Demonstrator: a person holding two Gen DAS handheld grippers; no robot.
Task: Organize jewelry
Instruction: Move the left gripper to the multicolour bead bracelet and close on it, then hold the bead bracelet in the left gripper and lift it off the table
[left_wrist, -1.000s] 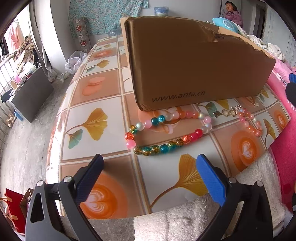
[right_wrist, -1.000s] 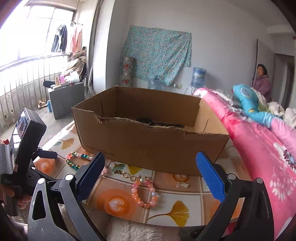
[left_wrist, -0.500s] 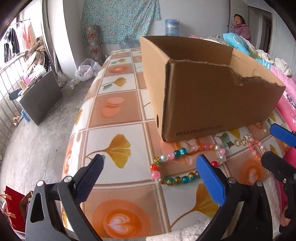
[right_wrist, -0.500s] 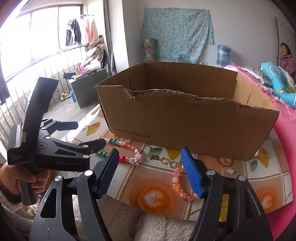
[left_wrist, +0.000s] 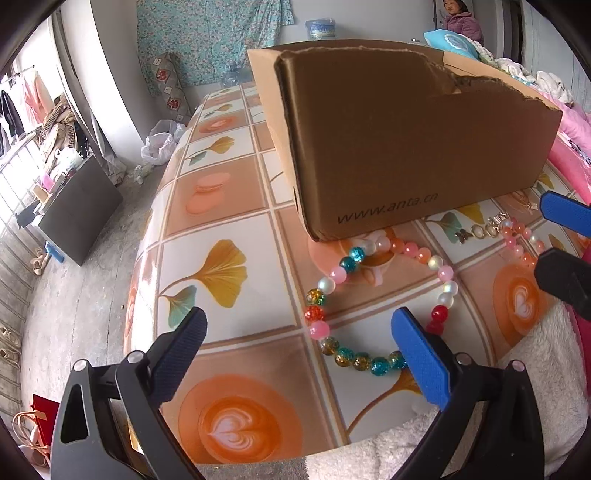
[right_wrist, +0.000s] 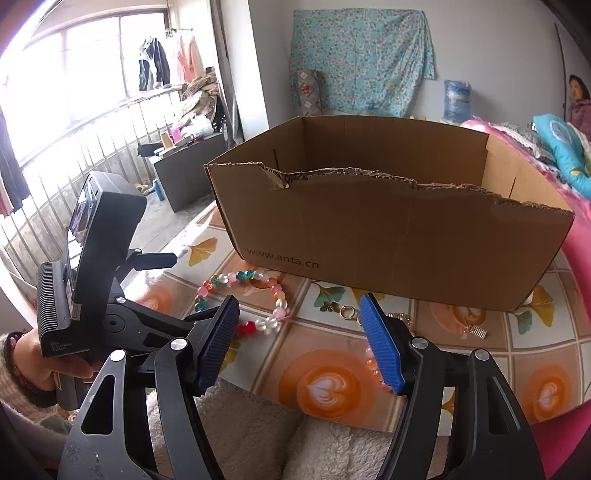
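Observation:
A colourful bead necklace (left_wrist: 332, 273) lies in a loop on the tiled tabletop in front of a brown cardboard box (left_wrist: 406, 147); it also shows in the right wrist view (right_wrist: 258, 291). A pink bead bracelet with gold charms (left_wrist: 517, 236) lies to its right and is partly hidden by the right fingers (right_wrist: 380, 347) in the right wrist view. My left gripper (left_wrist: 299, 358) is open just above the necklace's near side. My right gripper (right_wrist: 299, 339) is open and empty, over the table's near edge, close beside the left one.
The box (right_wrist: 388, 229) is open-topped with a torn front wall. A small gold clasp (right_wrist: 476, 330) lies on the table (right_wrist: 325, 384) right of the charms. A white fluffy cloth (right_wrist: 258, 435) covers the near edge. A pink blanket (right_wrist: 576, 280) lies to the right.
My left gripper has moved closer to the bead necklace, so the beads now sit between its fingers. My right gripper has narrowed its opening a little and come down nearer the table.

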